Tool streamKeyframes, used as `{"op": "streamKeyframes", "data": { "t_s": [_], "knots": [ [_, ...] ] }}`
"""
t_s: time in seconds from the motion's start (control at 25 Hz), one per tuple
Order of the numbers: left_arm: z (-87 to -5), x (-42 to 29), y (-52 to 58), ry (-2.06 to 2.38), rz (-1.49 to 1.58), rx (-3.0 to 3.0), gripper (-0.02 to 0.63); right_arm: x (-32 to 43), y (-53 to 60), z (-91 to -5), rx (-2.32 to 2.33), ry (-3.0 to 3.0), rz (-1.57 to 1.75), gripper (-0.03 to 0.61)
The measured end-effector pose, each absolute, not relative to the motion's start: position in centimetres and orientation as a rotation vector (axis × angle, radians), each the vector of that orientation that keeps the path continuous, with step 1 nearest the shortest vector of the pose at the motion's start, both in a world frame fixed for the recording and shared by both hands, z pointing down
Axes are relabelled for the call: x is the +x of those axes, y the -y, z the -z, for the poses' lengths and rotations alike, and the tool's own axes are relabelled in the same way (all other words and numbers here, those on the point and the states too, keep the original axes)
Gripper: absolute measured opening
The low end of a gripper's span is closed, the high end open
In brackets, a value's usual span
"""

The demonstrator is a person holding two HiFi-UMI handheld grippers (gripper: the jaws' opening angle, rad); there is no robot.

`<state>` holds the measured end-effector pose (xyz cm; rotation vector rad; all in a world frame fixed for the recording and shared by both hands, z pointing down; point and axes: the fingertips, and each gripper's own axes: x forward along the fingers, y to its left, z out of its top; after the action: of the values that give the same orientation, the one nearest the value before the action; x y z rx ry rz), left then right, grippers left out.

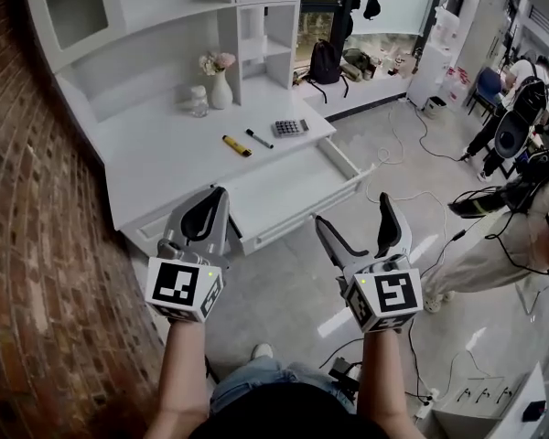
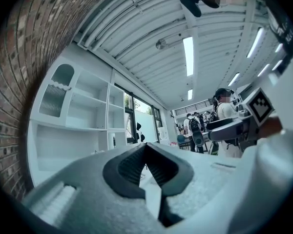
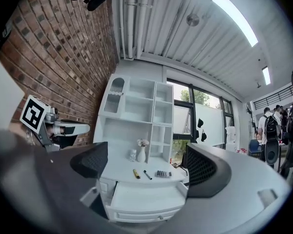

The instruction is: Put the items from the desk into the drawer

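On the white desk [image 1: 165, 154] lie a yellow marker [image 1: 236, 145], a black pen [image 1: 259, 139] and a grey calculator [image 1: 290, 128]. The same yellow marker [image 3: 136, 173], black pen [image 3: 147, 175] and calculator [image 3: 162, 174] show in the right gripper view. The drawer [image 1: 284, 190] below stands pulled out with nothing visible inside. My left gripper [image 1: 218, 196] hangs shut and empty before the desk's front left. My right gripper [image 1: 355, 216] is open and empty, out in front of the drawer [image 3: 142, 199], apart from it.
A white vase with flowers [image 1: 220, 82] and a glass jar [image 1: 198, 101] stand at the back of the desk under white shelves [image 1: 256, 26]. A brick wall [image 1: 27, 245] runs along the left. People [image 1: 522, 99] and cables [image 1: 421, 135] occupy the floor at right.
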<state>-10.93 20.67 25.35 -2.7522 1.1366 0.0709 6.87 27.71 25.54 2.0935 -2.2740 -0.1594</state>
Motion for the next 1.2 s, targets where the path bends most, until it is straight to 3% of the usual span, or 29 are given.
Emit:
{"op": "streamKeyframes", "data": {
  "t_s": [0.56,1.2],
  "knots": [
    [-26.9,-11.7,-13.2,-1.161,-0.073,-2.759,-0.002,6.5,-19.2,-27.4,2.065,2.261,0.152,0.476],
    [-29.0,-4.8,1.6,-1.268,-0.006,-2.755,-0.002,15.2,-3.3,-30.4,1.996,2.255,0.097,0.410]
  ]
}}
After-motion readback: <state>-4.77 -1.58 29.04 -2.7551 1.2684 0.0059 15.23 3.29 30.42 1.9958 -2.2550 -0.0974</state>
